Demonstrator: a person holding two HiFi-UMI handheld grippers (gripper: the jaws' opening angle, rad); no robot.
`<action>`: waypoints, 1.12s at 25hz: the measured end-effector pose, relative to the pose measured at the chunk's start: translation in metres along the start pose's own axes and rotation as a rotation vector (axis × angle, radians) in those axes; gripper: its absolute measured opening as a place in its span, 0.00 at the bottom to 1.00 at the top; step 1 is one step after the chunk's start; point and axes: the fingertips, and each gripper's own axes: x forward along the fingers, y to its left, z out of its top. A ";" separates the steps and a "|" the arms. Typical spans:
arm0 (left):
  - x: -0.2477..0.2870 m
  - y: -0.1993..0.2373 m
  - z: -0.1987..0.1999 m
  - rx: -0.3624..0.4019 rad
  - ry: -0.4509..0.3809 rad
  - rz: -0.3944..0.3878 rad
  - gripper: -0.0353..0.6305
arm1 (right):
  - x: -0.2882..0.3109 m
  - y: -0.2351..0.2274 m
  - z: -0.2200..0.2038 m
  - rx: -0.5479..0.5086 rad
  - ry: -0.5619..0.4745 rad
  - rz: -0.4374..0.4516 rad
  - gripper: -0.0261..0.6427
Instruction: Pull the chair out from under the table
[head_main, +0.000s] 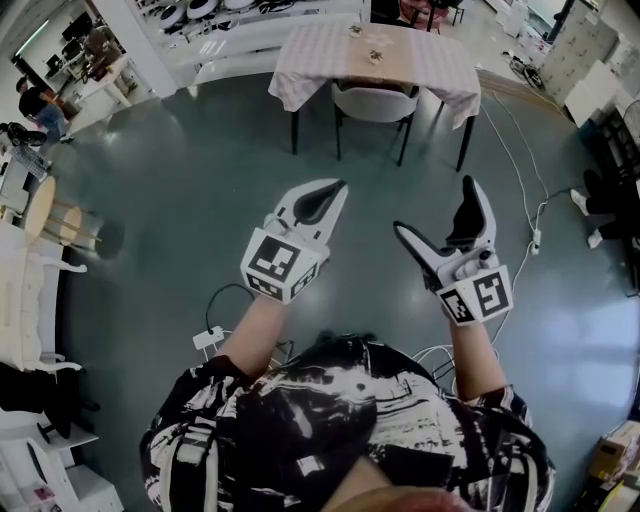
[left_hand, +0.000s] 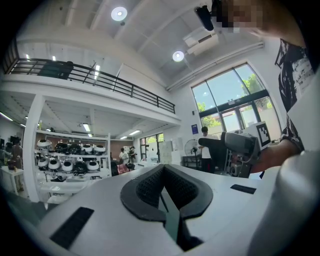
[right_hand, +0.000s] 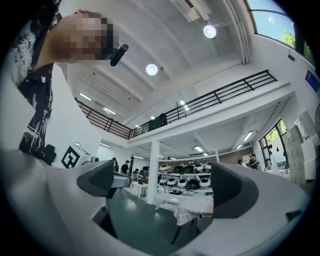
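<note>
Nothing of the job is done yet, as far as I can see. The chair (head_main: 372, 100) stands pushed in under the table (head_main: 320, 55) across the grey floor, its pale backrest just below the hanging edge of the tablecloth (head_main: 440, 75) and its dark legs between the table's legs. The person stands well apart from it, both grippers held out in front at chest height, touching nothing.

The left gripper (head_main: 325, 200) has its jaws pressed together, pad against pad, with nothing caught between them. The right gripper (head_main: 437, 215) has its jaws spread wide and empty; in its own view only the far-off clothed table shows in the gap.

By my reckoning everything is left to do: walk over, take hold of the backrest, and draw the chair clear of the table.

Plenty is hard to make out from here. The chair's seat and front legs are hidden under the cloth, so I cannot tell how far in it sits. Some small items lie on the tabletop, too small to name. White cables (head_main: 530, 215) trail over the floor to the right of the table, and they could be in the way on the approach.
</note>
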 end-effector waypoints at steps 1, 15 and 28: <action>-0.001 0.001 -0.001 -0.001 0.001 0.000 0.06 | 0.000 0.001 -0.001 -0.001 0.003 0.000 0.90; -0.031 0.057 -0.021 -0.009 0.006 -0.030 0.06 | 0.038 0.027 -0.022 -0.028 0.024 -0.050 0.90; 0.020 0.095 -0.032 -0.002 0.014 -0.044 0.06 | 0.076 -0.018 -0.041 -0.055 0.038 -0.058 0.90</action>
